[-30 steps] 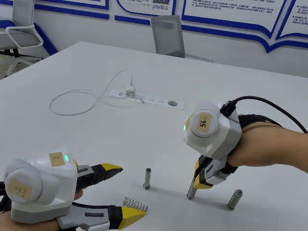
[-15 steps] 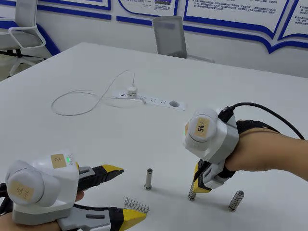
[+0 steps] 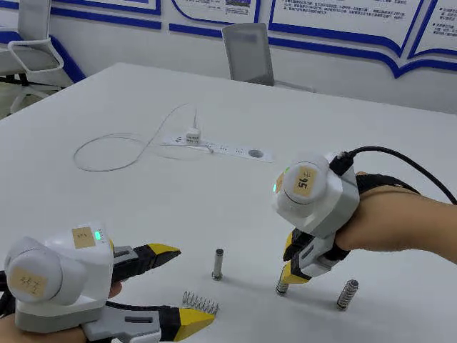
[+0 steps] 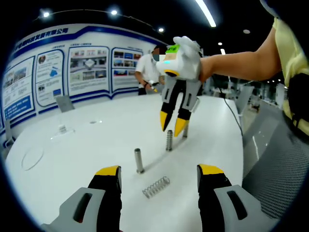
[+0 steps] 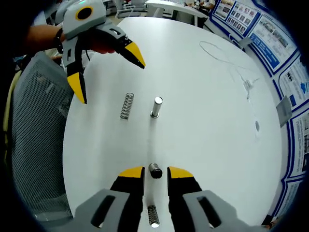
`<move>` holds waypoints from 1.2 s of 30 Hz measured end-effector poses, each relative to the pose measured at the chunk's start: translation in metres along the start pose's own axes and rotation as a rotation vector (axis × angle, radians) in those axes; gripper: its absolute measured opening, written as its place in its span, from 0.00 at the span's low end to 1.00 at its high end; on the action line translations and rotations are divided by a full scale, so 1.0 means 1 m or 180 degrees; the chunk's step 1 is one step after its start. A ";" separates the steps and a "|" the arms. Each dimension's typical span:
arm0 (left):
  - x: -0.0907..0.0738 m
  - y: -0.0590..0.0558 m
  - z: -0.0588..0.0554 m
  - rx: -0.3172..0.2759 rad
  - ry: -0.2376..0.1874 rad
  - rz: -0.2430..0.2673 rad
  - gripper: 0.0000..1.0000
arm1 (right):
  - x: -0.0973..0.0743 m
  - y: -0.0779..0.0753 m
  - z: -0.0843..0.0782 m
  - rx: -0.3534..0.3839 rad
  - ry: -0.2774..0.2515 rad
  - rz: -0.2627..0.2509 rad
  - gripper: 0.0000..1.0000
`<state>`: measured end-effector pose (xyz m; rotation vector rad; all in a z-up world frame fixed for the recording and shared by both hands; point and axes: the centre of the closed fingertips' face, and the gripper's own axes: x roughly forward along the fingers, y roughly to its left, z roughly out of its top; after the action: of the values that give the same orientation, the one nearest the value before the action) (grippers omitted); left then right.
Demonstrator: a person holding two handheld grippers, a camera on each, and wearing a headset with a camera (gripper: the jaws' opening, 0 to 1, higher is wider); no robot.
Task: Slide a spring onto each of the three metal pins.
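Left gripper [image 3: 183, 284]: jaws wide apart, empty; loose spring [image 3: 200, 302] lies flat on white table [image 3: 143, 207], just beside the lower tip.
Right gripper [image 3: 290, 261]: jaws narrow, straddling top of middle pin [image 5: 155, 170] with a small gap each side; gripping nothing.
Pins: middle pin and end pin [image 3: 348, 294] already carry springs; bare pin [image 3: 218, 264] upright, near loose spring.
Risk: spring likely rolls or pops out if pinched off-centre; bare pin may topple if spring lands crooked; right jaws could knock middle pin on withdrawal.
Writing: yellow sticker [image 3: 305, 181] on right gripper, handwritten, looks like "95"; left sticker [image 3: 28, 282] and wall posters [image 3: 335, 11] unreadable.
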<state>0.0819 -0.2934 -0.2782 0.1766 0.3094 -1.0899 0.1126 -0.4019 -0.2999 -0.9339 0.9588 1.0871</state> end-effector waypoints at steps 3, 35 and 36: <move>0.000 0.000 0.001 0.0008 -0.0005 -0.0002 0.65 | -0.004 0.003 0.010 -0.0002 -0.0092 -0.0006 0.20; -0.006 -0.001 -0.002 0.0023 0.0025 0.0009 0.65 | 0.045 0.053 0.073 0.0231 -0.0596 0.0257 0.18; -0.006 -0.002 -0.002 0.0026 0.0027 0.0009 0.65 | 0.047 0.054 0.073 0.0243 -0.0600 0.0256 0.18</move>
<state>0.0778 -0.2888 -0.2779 0.1890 0.3123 -1.0881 0.0806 -0.3093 -0.3293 -0.7220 0.8818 1.1762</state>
